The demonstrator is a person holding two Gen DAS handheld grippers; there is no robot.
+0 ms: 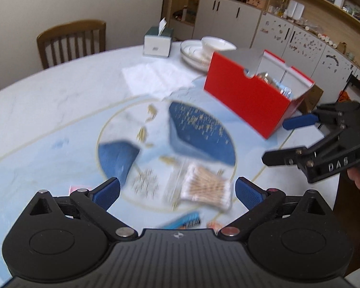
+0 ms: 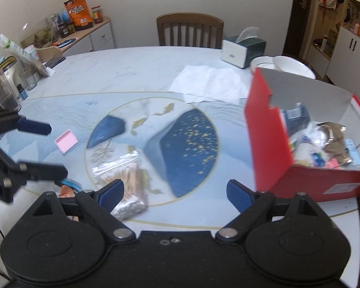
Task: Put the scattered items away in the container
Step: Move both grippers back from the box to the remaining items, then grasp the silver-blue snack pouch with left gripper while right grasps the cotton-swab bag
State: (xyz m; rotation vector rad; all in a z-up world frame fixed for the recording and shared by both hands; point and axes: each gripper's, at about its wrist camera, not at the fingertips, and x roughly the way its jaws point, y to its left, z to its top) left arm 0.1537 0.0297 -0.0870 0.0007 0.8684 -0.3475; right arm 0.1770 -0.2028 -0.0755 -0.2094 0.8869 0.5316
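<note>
While both grippers hover over the table (image 2: 136,72), nothing sits between their jaws. Left gripper (image 1: 177,190) stands spread above the cotton swab bag (image 1: 205,188); right gripper (image 2: 175,192) stands spread beside the red box (image 2: 266,139).

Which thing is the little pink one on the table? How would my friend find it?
Start at the big red box on the round table, then cross the blue painted circle to the far side. The little pink box lies there alone, past the bag of cotton swabs. It is the only flat, plain pink thing.
</note>
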